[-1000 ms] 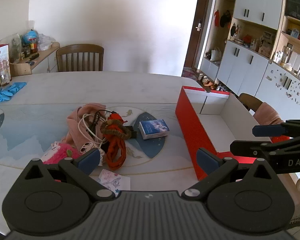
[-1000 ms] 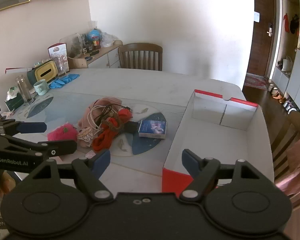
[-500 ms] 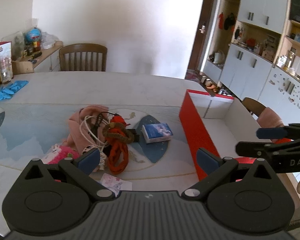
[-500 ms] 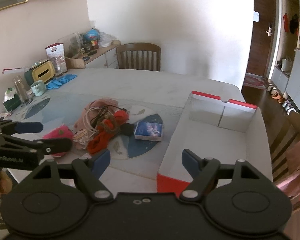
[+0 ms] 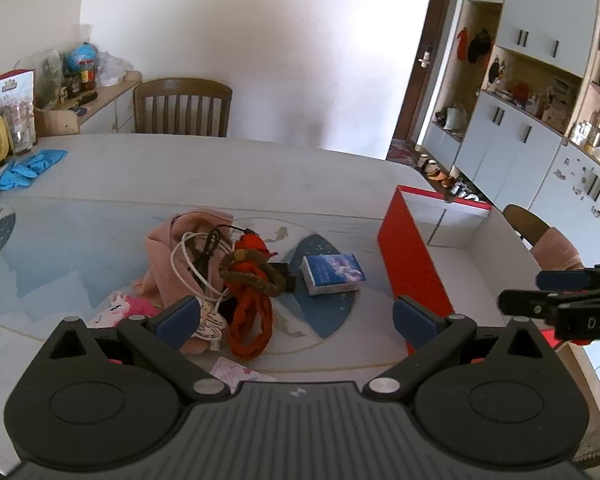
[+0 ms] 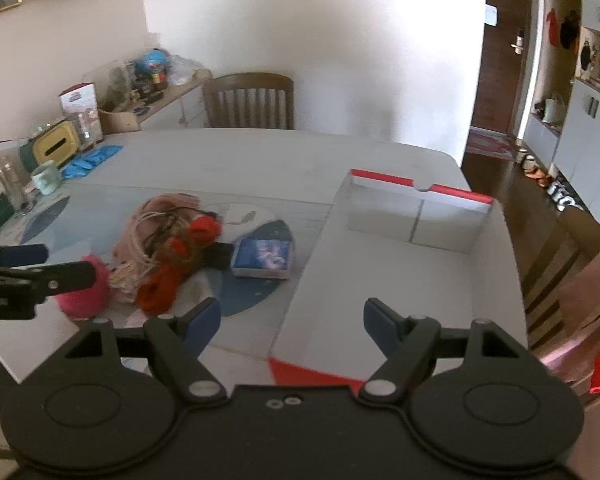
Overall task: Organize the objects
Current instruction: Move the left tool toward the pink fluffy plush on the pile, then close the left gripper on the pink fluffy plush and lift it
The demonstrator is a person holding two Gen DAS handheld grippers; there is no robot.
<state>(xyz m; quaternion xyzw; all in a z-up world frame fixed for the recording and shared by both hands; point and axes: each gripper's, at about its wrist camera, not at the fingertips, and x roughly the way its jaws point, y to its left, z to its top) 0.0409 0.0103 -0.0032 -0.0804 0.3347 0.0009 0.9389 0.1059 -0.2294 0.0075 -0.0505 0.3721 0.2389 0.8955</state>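
Across the pale desk [image 5: 228, 168] I see a glossy, marble-like top with a blue and white printed mat under the clutter. Behind it stands a slatted wooden chair [image 5: 182, 107] against a bare white wall, and a white cabinet wall with open wooden niches fills the right of the left wrist view. A side shelf at the far left carries jars and packets too small for me to read.

Near the middle of the desk lies a soft heap: a pink cloth [image 5: 172, 248], a looped white cable [image 5: 184, 268], a twisted orange rope [image 5: 250, 324] with a brown braided ring [image 5: 252, 276] on it, and a pink plush toy [image 6: 85, 290]. Just beside the heap sits a small blue box [image 6: 263, 258] with a printed lid. To its right stands a large open box [image 6: 404, 252], red outside, plain white inside, apparently cardboard.

My left gripper [image 5: 294, 316] hangs above the near edge with its jaws spread and holding nothing. My right gripper [image 6: 292, 322] has its jaws spread too, over the near wall of the large box. A small black item in the heap is half covered, and the right wrist view is blurred there.
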